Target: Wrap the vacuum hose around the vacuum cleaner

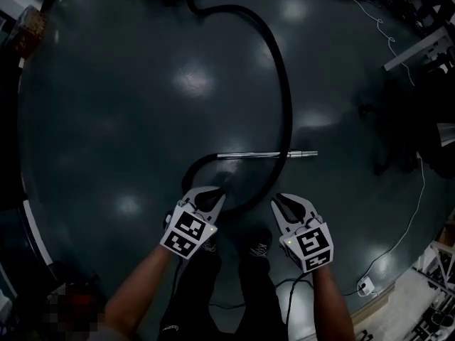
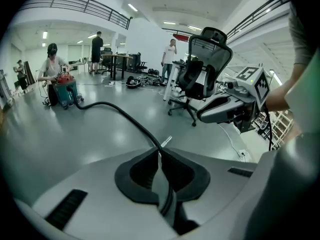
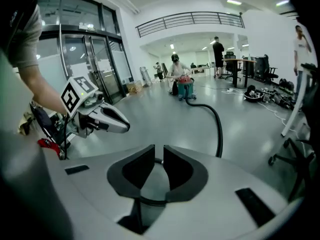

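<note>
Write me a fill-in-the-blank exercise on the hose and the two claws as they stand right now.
1. The black hose ends in a metal wand that lies flat on the ____.
2. The left claw has its jaws ____, with nothing between them.
3. The right claw has its jaws slightly ____, and it holds nothing.

Missing words: floor; shut; apart.

No text, label or number can be read anywhere
</note>
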Demonstrator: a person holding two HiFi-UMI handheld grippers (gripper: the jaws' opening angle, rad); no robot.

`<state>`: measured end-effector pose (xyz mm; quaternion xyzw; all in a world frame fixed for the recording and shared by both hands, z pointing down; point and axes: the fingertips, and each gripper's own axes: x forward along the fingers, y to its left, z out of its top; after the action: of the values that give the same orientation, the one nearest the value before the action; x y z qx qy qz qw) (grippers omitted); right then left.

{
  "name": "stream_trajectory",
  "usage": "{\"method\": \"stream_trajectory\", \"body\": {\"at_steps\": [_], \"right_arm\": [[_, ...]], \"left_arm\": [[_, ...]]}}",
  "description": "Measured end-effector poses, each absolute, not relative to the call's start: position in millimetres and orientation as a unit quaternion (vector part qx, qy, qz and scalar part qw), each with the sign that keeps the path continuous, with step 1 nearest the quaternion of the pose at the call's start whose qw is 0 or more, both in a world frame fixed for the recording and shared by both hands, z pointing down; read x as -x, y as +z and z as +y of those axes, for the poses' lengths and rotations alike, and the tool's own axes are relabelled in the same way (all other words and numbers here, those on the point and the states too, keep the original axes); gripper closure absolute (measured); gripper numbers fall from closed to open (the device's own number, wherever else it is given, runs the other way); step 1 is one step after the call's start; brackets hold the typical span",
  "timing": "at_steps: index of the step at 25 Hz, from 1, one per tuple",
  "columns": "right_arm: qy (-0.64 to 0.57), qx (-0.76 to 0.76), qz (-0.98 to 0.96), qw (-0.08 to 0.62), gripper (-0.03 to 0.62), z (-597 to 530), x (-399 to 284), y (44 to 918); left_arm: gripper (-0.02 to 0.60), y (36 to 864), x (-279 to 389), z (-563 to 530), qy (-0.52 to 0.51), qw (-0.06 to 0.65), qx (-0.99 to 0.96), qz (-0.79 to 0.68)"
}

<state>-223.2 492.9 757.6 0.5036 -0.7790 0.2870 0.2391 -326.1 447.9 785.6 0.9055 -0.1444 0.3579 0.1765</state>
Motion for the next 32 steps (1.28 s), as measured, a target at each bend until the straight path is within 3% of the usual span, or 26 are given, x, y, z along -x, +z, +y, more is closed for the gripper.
{"method": "stream_trajectory", "body": {"at_steps": [8, 14, 19, 24, 32], "right_arm": [[0.275, -0.448, -0.794, 0.305, 0.534, 478, 220, 928], [0.252, -0.404, -0.811, 0.340, 0.510, 459, 218, 1050], [0.235, -0.376, -0.823, 0.354, 0.482, 437, 205, 1129], [0.205, -0.350, -0.831, 0.381, 0.482, 416, 205, 1185], [0.204, -0.337, -0.835, 0.384, 0.482, 407, 200, 1215]], "left_arm": [[0.552, 954, 326, 407, 0.381, 0.164, -0.898, -0.149], [0.522, 1068, 309, 387, 0.402, 0.113, -0.900, -0.129], [0.437, 1155, 286, 391, 0.432, 0.080, -0.896, -0.062], [0.357, 1226, 280, 383, 0.455, 0.048, -0.889, -0.008], [0.356, 1283, 261, 375, 0.490, -0.005, -0.869, 0.070]]}}
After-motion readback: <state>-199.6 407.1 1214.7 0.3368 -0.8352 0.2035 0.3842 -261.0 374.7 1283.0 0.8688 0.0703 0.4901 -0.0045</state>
